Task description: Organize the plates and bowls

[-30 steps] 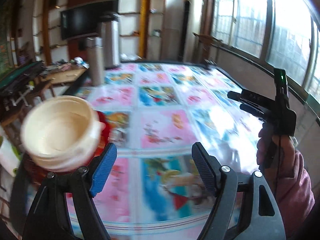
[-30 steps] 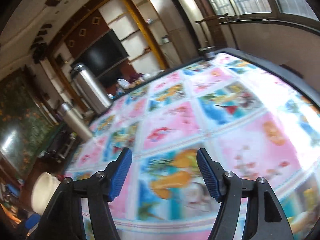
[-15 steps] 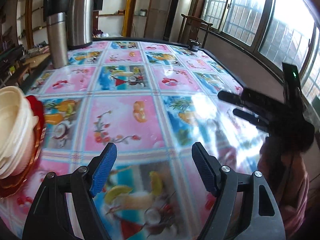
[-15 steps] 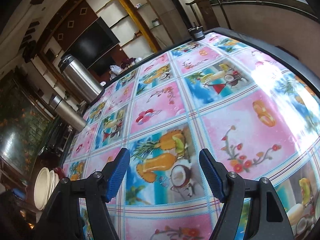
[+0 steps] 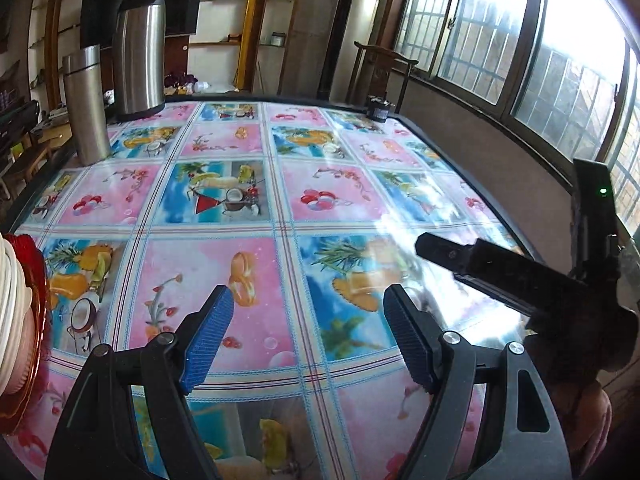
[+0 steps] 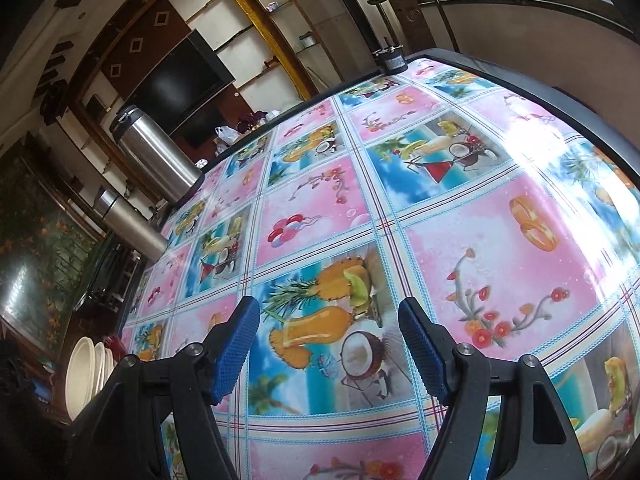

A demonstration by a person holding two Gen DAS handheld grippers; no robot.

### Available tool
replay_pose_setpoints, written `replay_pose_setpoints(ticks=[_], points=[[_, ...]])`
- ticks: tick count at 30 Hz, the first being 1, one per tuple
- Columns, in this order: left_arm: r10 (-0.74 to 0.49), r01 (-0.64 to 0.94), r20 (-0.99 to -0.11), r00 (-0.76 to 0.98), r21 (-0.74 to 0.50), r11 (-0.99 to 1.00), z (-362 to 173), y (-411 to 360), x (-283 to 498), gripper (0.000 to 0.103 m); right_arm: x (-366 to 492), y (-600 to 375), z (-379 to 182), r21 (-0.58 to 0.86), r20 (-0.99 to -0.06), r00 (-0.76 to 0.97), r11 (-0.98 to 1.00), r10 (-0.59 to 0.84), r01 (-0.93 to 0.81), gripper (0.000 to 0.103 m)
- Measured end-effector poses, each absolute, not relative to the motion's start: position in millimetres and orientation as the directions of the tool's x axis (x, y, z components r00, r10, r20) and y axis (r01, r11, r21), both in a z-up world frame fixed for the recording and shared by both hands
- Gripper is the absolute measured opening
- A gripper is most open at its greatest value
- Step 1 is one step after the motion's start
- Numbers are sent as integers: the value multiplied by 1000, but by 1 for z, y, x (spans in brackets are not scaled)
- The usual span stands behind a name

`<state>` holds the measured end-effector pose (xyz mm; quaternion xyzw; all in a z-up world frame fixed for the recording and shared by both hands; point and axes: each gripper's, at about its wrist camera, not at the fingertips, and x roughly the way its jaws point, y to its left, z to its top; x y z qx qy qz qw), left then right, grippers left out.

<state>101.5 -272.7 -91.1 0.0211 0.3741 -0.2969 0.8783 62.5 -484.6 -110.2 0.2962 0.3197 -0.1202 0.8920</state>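
Bowl stack (image 5: 14,316) slid to left edge, both fingers wide, empty, flasks (image 5: 86,106) beyond

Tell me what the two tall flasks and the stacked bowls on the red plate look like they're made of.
Large flask and slim flask: apparently brushed stainless steel, silver with soft vertical reflections. Stacked bowls: cream and matte, possibly plastic or melamine, though ceramic can't be excluded. Red plate: glossy, translucent-looking with a ribbed rim, so probably glass or plastic.
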Motion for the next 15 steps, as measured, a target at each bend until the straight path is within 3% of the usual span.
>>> replay_pose_setpoints(ticks=[15], points=[[-361,461,-736,573,-75,884,-128,-266,121,77,73,-484,-118,396,-671,738,806,-73,440,75]])
